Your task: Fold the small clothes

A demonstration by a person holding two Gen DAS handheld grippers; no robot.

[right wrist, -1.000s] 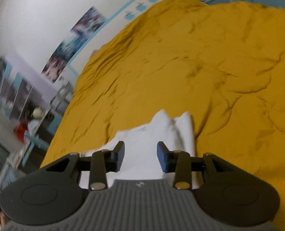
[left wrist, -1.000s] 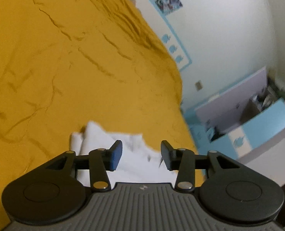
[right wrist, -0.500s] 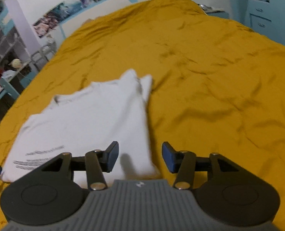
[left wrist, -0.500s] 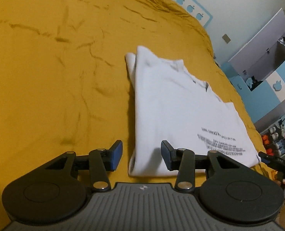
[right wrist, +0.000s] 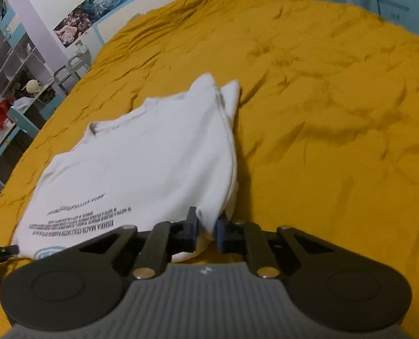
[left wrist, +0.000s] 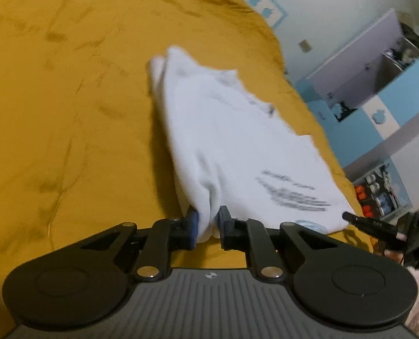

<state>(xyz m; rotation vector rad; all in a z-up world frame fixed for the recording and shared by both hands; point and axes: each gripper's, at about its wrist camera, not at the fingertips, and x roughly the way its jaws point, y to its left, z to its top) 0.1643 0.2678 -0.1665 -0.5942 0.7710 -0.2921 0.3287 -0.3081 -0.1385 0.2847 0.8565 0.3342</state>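
A: T-shirt (left wrist: 237, 147), white, partly folded. Is it gripped yet?

B: Yes, at two places. The left hand-held gripper (left wrist: 207, 227) has its blue-padded fingers pressed onto a bunched bit of the shirt's near hem. The right hand-held gripper (right wrist: 206, 230) pinches the hem the same way in its own view, with cloth squeezed into a ridge between the fingers.

A: Why the hem?

B: My guess is that holding the near edge at two points lets the person lift it and carry it over toward the collar for the next fold. A single pinch would let the cloth sag or twist.

A: Which corner does each one hold?

B: In the left view the folded side edge runs from the gripper toward 11 o'clock, and the printed lettering (left wrist: 291, 195) lies at 2 o'clock from it. In the right view the folded edge runs toward 12 o'clock and the lettering sits at 9 o'clock. Whether the two pinches are touching or well apart along the hem, I cannot tell.

A: Where does the shirt lie?

B: On the bed, flat on a rumpled mustard bedspread (right wrist: 336, 113), collar at the far end. Beyond the bed's edge, shelves (right wrist: 14, 62) stand against the wall at 10 o'clock in the right view.
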